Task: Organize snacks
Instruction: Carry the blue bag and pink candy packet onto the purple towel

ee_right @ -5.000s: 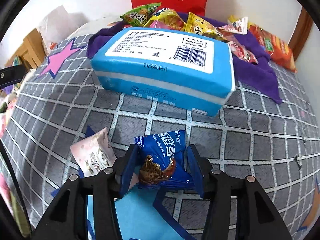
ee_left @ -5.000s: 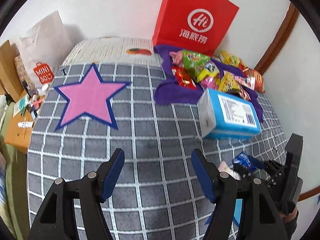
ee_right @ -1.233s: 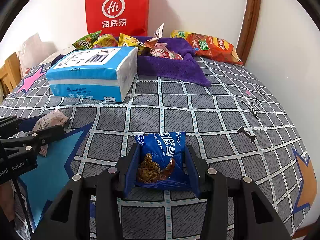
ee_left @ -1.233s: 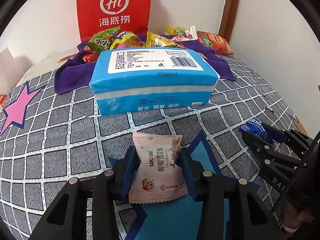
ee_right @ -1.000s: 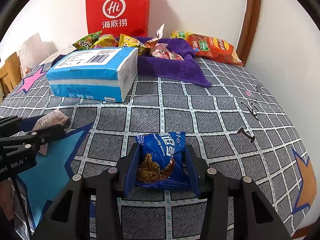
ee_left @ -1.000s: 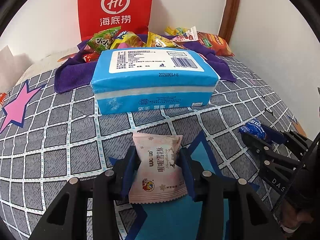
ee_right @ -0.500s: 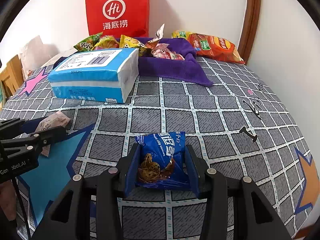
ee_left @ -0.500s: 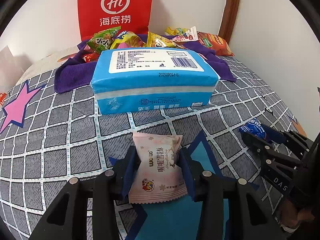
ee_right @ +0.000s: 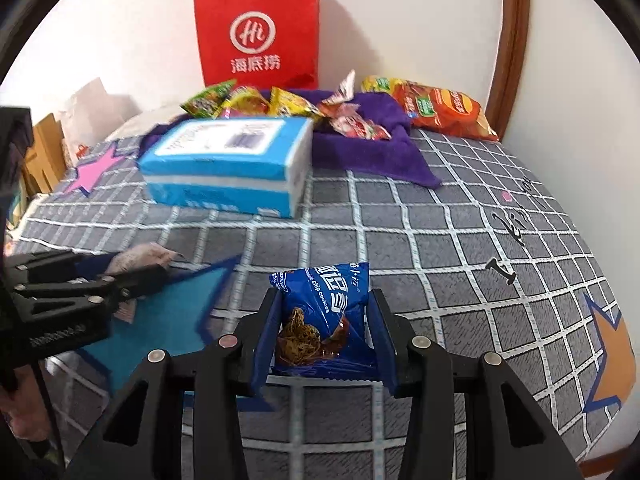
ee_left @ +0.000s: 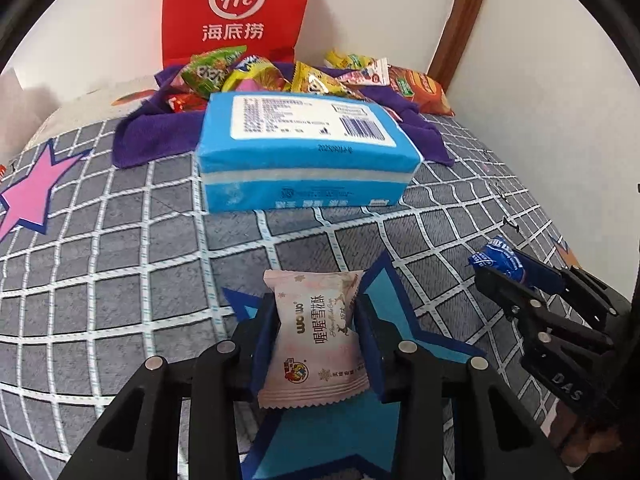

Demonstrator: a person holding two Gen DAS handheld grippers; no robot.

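Landmark: blue tissue pack (ee_left: 308, 160), lying flat on the grey checked bed cover (ee_left: 120, 264), barcode label facing up.
Left gripper (ee_left: 316, 332): closed tight on the pink snack packet (ee_left: 316, 332), blue pads pressing both side edges; held in front of the tissue pack, above a blue star print (ee_left: 384, 292) on the cover.
Pink snack packet: upright between the pads, printed face toward the camera, bottom seam hanging below the fingers.
Right gripper (ee_right: 324, 332): clamped on the blue cookie packet (ee_right: 324, 312), pads against both sides; in front of the tissue pack and to its right, well apart from it.
Blue cookie packet: upright, top edge clear of the fingertips, cookie picture showing.
Snack pile (ee_left: 280, 80): assorted bright packets on a purple towel (ee_left: 144, 136), directly behind the tissue pack.
Orange chip bag (ee_right: 444, 114): behind and right of the tissue pack, at the towel's far edge.
Red paper bag (ee_right: 260, 28): standing against the wall behind the snack pile.
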